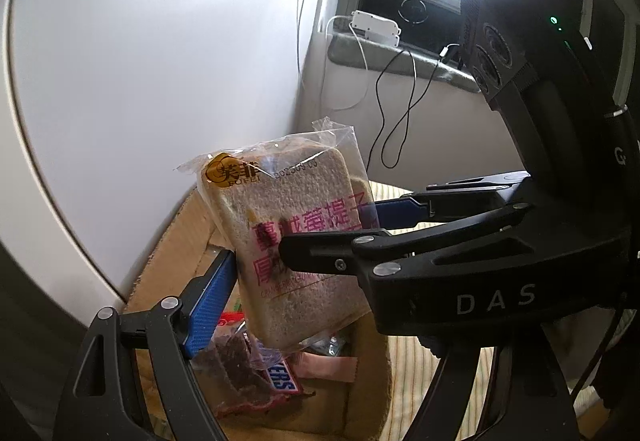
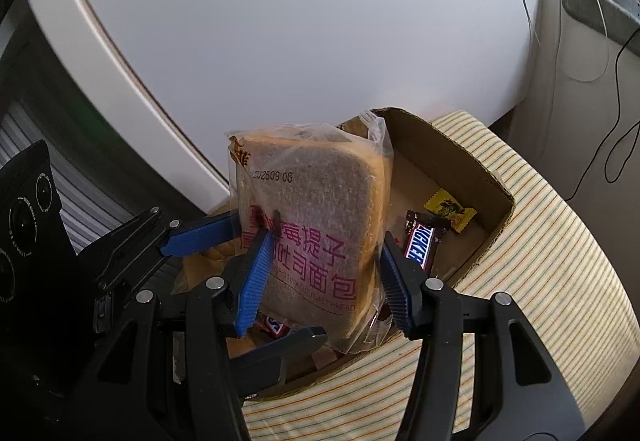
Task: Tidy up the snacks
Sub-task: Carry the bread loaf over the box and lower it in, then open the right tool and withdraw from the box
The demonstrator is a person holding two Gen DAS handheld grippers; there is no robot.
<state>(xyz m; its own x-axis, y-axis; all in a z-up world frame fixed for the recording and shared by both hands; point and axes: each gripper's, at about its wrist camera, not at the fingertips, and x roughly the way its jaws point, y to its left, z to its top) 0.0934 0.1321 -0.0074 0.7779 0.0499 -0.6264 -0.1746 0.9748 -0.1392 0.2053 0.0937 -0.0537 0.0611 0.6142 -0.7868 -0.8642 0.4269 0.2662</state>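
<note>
a striped cloth (image 2: 552,281) covers the surface under a white wall, with a windowsill and loose cables at 2 o'clock in the left wrist view. an open cardboard box (image 2: 452,145) sits on the cloth, and a bagged slice of bread (image 2: 316,225) stands upright over it, held in the air. in the right wrist view the right gripper (image 2: 324,269) has one blue pad (image 2: 256,277) at 9 o'clock of the bag and the other at 3 o'clock, both touching the plastic, so it is clamped on the bread's lower half. the left gripper (image 2: 240,241) comes in from 9 o'clock: one blue finger lies behind the bag and one black finger passes below its bottom edge. in the left wrist view its left blue pad (image 1: 212,305) sits at the bag's 8 o'clock edge; whether it pinches the bag i cannot tell. inside the box lie a snickers bar (image 2: 420,249) and a yellow candy (image 2: 450,209) at 3 o'clock of the bread, and a second snickers bar (image 1: 280,381) with a clear packet of dark dried pieces (image 1: 236,365) beneath it.
</note>
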